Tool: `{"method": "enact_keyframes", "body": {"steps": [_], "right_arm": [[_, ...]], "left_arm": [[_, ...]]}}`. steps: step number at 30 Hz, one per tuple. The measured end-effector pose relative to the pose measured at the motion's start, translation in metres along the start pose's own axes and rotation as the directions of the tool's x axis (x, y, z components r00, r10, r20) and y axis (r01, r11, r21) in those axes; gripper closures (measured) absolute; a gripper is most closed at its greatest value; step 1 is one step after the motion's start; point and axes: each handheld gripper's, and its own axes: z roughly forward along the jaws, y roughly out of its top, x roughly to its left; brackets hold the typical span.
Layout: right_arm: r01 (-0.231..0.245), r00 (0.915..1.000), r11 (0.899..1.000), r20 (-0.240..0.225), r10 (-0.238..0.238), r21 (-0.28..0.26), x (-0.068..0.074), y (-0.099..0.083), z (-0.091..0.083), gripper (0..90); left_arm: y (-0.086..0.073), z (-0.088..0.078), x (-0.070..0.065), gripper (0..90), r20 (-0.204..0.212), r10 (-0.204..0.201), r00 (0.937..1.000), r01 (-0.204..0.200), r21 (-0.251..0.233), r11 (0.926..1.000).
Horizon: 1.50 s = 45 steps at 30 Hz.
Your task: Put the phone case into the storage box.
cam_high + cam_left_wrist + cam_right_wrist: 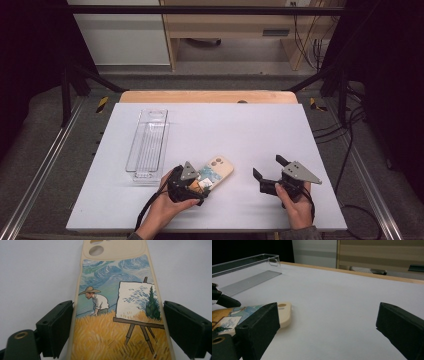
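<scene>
The phone case [216, 172] lies flat, printed back up, near your edge of the table [280, 130]. Its long axis runs from your left gripper [196, 186] up and to the right, the camera cutout at the far end. Your left gripper straddles the near end: in the left gripper view one jaw sits on each long edge of the case, close against it, though you cannot tell whether they have yet pinched it. Your right gripper [268, 171] hangs well apart to the right, jaws spread wide and empty, pointing toward the case. The clear tray [148, 142] lies just beyond, to the left.
</scene>
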Motion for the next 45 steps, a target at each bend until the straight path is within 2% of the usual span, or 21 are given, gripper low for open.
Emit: {"method": "enact_keyframes", "body": {"steps": [2,5,9,11,12,19,26,33,35,37,39,45], "right_arm": [[-0.013,0.9999,1.0,-0.001,0.013,0.0,0.0,-0.001,0.0,5.0],[-0.023,0.9997,1.0,0.002,0.023,-0.007,-0.001,-0.001,0.0,5.1],[-0.029,0.9996,0.999,-0.004,0.029,-0.013,0.0,0.0,-0.001,5.3],[-0.033,0.9994,0.999,-0.014,0.033,-0.005,0.0,-0.001,0.001,5.8],[-0.038,0.9991,0.999,-0.021,0.038,0.002,0.0,-0.001,0.002,5.5],[-0.049,0.9984,0.999,-0.029,0.049,0.01,0.001,-0.003,0.003,5.3],[-0.053,0.9979,0.998,-0.035,0.054,0.028,0.002,-0.005,0.006,5.2],[-0.064,0.9956,0.996,-0.064,0.068,0.065,0.009,-0.006,0.015,4.6],[-0.081,0.9943,0.992,-0.062,0.087,0.094,0.011,-0.005,0.019,5.2],[-0.077,0.9944,0.99,-0.063,0.085,0.115,0.014,-0.002,0.022,5.4],[-0.084,0.9933,0.988,-0.069,0.093,0.126,0.016,0.002,0.023,5.2],[-0.103,0.9881,0.988,-0.102,0.115,0.118,0.022,0.018,0.02,6.0]], "left_arm": [[0.001,0.0,0.0,11.4,0.005,-0.001,1.0,0.002,-0.022,0.9998],[0.003,-0.004,0.0,11.5,-0.011,0.014,0.9998,-0.015,-0.051,0.9986],[0.005,-0.016,0.002,11.5,-0.025,-0.004,0.9997,0.0,-0.137,0.9906],[0.005,-0.021,0.002,11.5,-0.01,-0.029,0.9995,0.027,-0.177,0.9838],[0.005,-0.024,0.002,11.5,-0.012,-0.031,0.9995,0.028,-0.197,0.9801],[0.004,-0.034,0.003,11.5,-0.072,-0.033,0.9968,0.011,-0.286,0.9581],[0.005,-0.04,0.002,11.5,-0.117,-0.046,0.9921,0.004,-0.336,0.9417],[0.005,-0.042,-0.001,11.5,-0.135,-0.063,0.9889,0.008,-0.372,0.9282],[0.005,-0.041,-0.002,11.5,-0.135,-0.055,0.9894,0.0,-0.373,0.928],[0.005,-0.041,-0.003,11.5,-0.137,-0.046,0.9896,-0.008,-0.368,0.9299],[0.005,-0.041,-0.003,11.5,-0.138,-0.044,0.9894,-0.01,-0.372,0.9282],[0.005,-0.043,-0.003,11.4,-0.138,-0.048,0.9893,-0.009,-0.382,0.9241]]}}
